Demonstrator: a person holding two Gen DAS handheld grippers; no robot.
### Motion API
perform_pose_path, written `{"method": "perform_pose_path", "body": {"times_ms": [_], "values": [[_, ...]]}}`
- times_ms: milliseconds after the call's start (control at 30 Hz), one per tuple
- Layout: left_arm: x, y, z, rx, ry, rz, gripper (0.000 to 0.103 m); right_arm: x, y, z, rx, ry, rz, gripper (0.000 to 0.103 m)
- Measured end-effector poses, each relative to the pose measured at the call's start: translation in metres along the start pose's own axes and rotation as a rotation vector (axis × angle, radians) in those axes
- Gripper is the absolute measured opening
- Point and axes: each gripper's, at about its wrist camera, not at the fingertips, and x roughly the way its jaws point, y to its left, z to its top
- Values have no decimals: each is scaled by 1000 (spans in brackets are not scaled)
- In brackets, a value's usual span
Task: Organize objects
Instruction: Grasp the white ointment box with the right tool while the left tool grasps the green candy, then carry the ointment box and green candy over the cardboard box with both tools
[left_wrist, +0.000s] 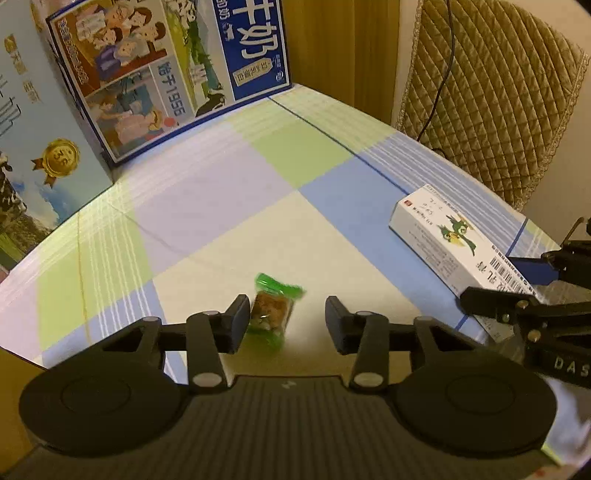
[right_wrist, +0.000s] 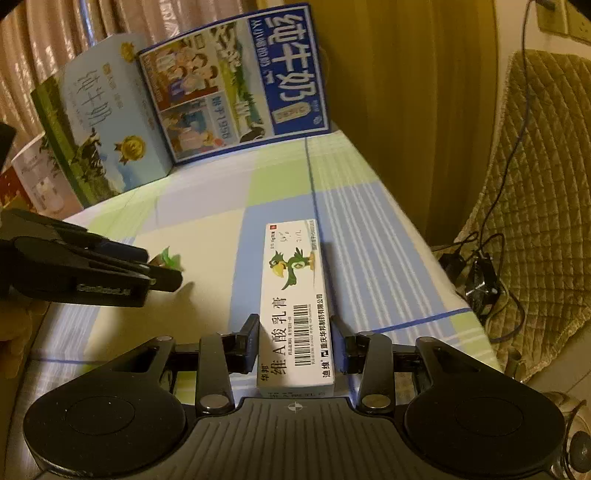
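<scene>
A small candy in a green wrapper (left_wrist: 274, 314) lies on the checked tablecloth (left_wrist: 221, 221). My left gripper (left_wrist: 288, 322) is open around it, with the candy close against the left finger (left_wrist: 239, 321) and a wide gap to the right one. A long white ointment box with a green parrot (right_wrist: 295, 295) lies flat near the table's right edge. My right gripper (right_wrist: 298, 343) is open and straddles the box's near end, fingers close to both sides. In the right wrist view the left gripper (right_wrist: 162, 275) hangs over the candy (right_wrist: 168, 257). The box (left_wrist: 454, 236) and the right gripper (left_wrist: 517, 291) also show in the left wrist view.
Two large milk cartons, one blue (right_wrist: 240, 85) and one pale (right_wrist: 107, 114), stand along the table's far side. A chair with a quilted cover (right_wrist: 535, 166) stands off the right edge, with cables (right_wrist: 476, 273) on the floor below.
</scene>
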Motion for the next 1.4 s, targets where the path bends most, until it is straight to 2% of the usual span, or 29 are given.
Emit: {"method": "perform_pose_path", "body": {"times_ms": [100, 267, 400, 567, 767, 833, 900, 1100, 1233, 1400], "values": [[1, 5, -3, -28, -6, -20, 38, 1, 5, 1, -23, 3, -6, 37], [1, 13, -3, -92, -10, -36, 30, 3, 7, 2, -28, 3, -3, 37], [2, 18, -3, -141, -19, -31, 17, 3, 10, 2, -49, -1, -14, 37], [-2, 17, -3, -196, 9, -12, 16, 3, 12, 5, -66, -34, -14, 37], [-22, 8, -19, -254, 42, 3, 15, 11, 18, 0, -120, -30, -33, 38], [-30, 3, -25, -256, 46, 8, 15, 10, 23, 0, -154, -3, -54, 36], [-40, -2, -31, -267, 51, -6, 15, 6, 25, 1, -133, 39, -39, 36], [-78, -25, -53, -287, 52, -14, 15, -28, 38, -15, -88, 151, 17, 35], [-113, -46, -65, -296, 21, -22, 15, -66, 47, -25, -57, 151, 39, 35], [-165, -69, -80, -302, -36, -16, 15, -119, 53, -29, -4, 90, 54, 35]]}}
